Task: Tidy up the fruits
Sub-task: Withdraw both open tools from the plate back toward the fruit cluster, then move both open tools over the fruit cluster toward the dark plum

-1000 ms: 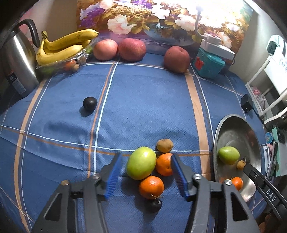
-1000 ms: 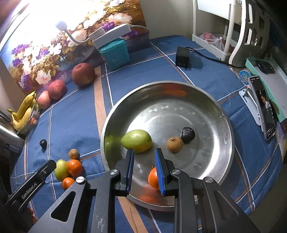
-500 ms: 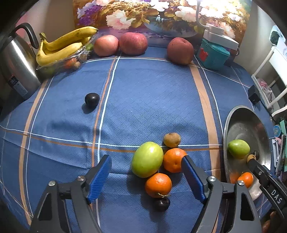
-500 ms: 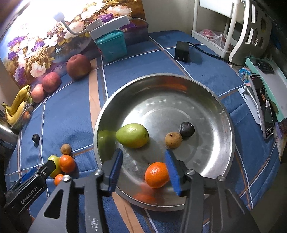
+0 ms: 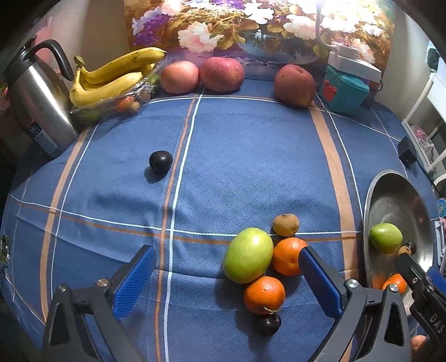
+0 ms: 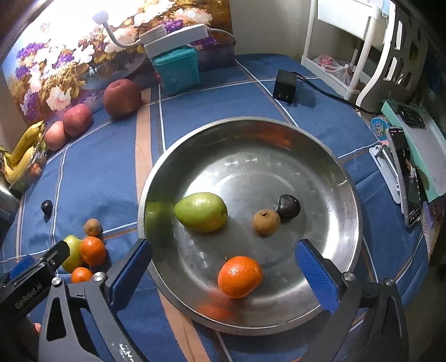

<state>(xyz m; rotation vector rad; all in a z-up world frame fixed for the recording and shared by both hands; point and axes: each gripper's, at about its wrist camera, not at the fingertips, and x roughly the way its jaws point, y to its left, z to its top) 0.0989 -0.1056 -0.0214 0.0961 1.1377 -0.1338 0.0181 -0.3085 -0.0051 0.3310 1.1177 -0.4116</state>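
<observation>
Both grippers, left (image 5: 227, 274) and right (image 6: 223, 271), gape wide, empty. A dimpled orange (image 6: 239, 276) lies inside the round steel bowl (image 6: 345, 178); smooth green fruit (image 5: 248, 259) rests on woven blue cloth (image 5: 237, 167). Arm lettering reads "GenRobot.AI".

The room was dim, lit from a lamp (image 6: 101, 17) at the back whose glare washed out the floral painting (image 6: 69, 50). Fruits cast soft shadows toward the camera on the blue tablecloth (image 5: 237, 167). Fisheye bending curved the edges, corners went black, and the steel bowl (image 6: 329, 156) held smeared reflections.
</observation>
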